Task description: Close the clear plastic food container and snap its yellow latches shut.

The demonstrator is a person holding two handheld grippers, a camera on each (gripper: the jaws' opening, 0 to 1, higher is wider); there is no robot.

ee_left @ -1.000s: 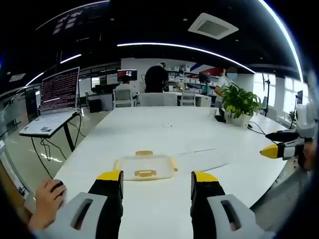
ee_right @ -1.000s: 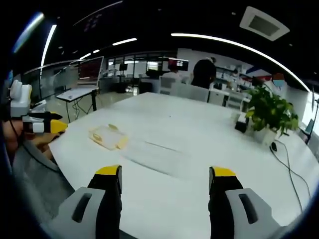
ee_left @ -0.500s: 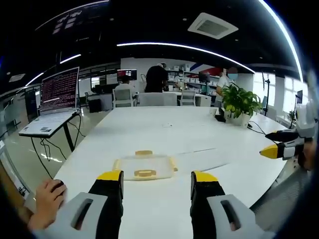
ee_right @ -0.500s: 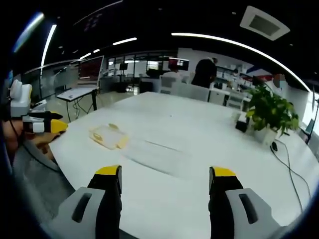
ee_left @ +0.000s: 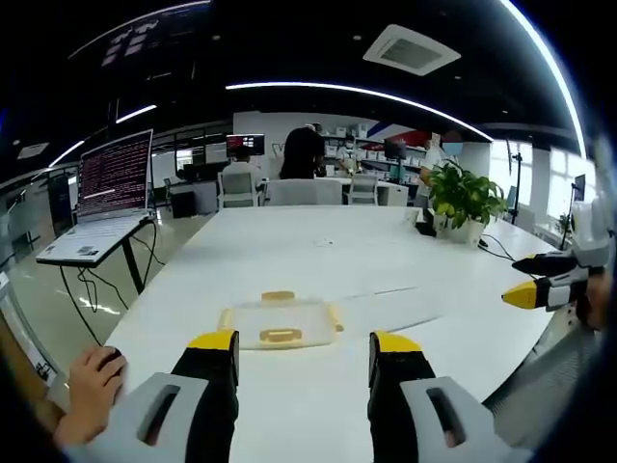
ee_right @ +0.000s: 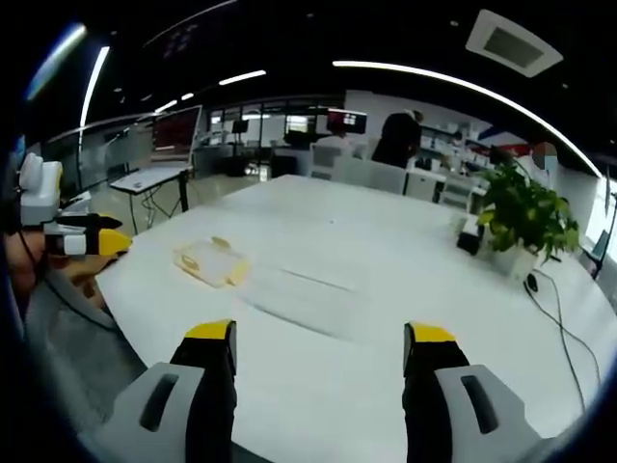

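One clear food container (ee_left: 280,323) with yellow latches (ee_left: 281,336) lies on the white table (ee_left: 318,251). Left gripper (ee_left: 304,349) and right gripper (ee_right: 319,340), jaws spread, hold nothing. A laptop (ee_left: 106,198) stands left of the table.

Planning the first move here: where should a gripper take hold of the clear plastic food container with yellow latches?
Probably at a yellow latch on the near long edge of the clear plastic food container. It lies flat on the white table, so its walls offer little; the left gripper, open and straight behind it, could come in low from the near side.
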